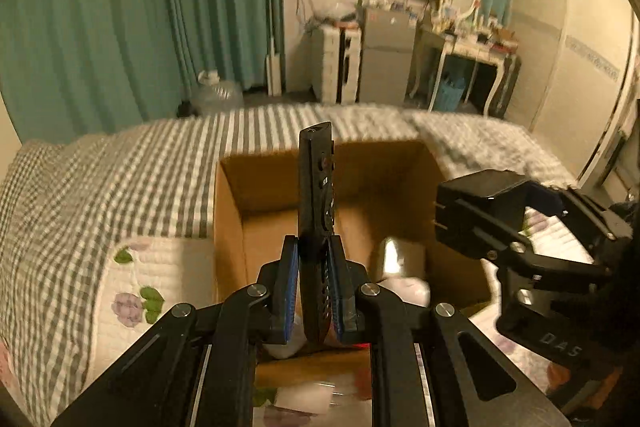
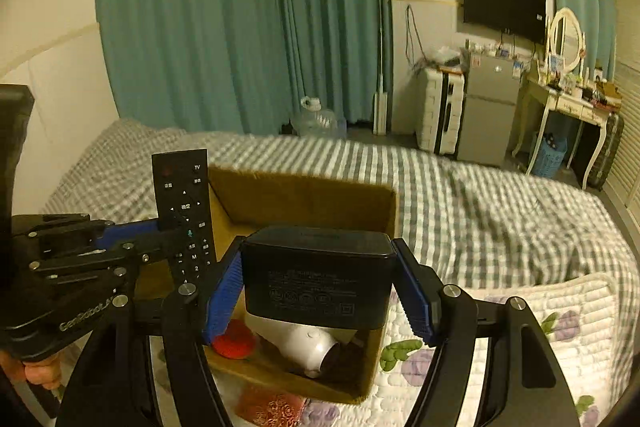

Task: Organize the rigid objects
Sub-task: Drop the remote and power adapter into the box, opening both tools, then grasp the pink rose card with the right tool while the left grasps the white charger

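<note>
You are holding the remote (image 1: 316,187) clamped in your left gripper (image 1: 313,267) and the black adapter (image 2: 318,277) in your right gripper (image 2: 320,291) above the cardboard box (image 2: 304,199), which is already holding a white device (image 2: 304,347) and a red item (image 2: 234,345), so both drops are remaining.

Left tool (image 1: 313,275) clamped, right tool (image 2: 320,287) clamped, side by side

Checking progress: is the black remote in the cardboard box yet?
Out: the left claw holds the black remote upright above the open cardboard box.

Bed (image 2: 500,211) with grey-checked cover; on it open cardboard box (image 2: 304,199), floral quilted pad (image 2: 520,327), red patterned pouch (image 2: 268,409).
</note>
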The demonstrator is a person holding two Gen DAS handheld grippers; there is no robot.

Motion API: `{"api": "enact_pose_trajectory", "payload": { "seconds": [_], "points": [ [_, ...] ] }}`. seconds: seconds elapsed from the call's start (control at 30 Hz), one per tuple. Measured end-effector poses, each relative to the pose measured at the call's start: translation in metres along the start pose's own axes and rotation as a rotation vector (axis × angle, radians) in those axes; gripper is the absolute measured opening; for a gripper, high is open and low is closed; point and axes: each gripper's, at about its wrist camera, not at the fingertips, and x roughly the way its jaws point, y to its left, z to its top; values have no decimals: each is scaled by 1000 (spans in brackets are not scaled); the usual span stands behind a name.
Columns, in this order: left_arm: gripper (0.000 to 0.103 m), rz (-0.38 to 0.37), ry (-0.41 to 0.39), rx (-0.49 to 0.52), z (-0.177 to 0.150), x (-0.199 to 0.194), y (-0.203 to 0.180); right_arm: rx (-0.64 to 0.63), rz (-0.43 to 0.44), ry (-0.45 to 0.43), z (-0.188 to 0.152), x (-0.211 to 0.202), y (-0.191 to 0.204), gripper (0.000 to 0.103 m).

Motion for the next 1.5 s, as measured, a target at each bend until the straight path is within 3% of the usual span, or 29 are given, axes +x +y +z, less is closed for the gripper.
{"api": "enact_pose_trajectory", "payload": {
  "seconds": [0.27,0.77,0.9,1.03,1.1,1.23,1.37,1.5],
  "points": [
    [14,-3,78,-45,-6,41,20,-15,-25,30,-5,30,-3,69],
    [23,32,-26,-45,3,19,31,-20,-29,44,8,72,0,70],
    [49,54,-78,-33,-3,6,25,-27,-31,-23,11,50,2,83],
    [50,67,-130,-11,-11,-18,18,-10,-34,-26,6,21,0,83],
    [59,65,-150,-5,-17,-30,14,-9,-48,-36,1,2,-1,86],
    [61,55,-190,-5,-40,-55,9,-16,-69,-70,-12,-34,1,95],
    [63,53,-160,-15,-65,-58,8,-21,-97,-64,-42,-58,1,103],
    [63,56,-107,-28,-90,-48,10,7,-105,-6,-75,-60,-2,103]
  ]
}}
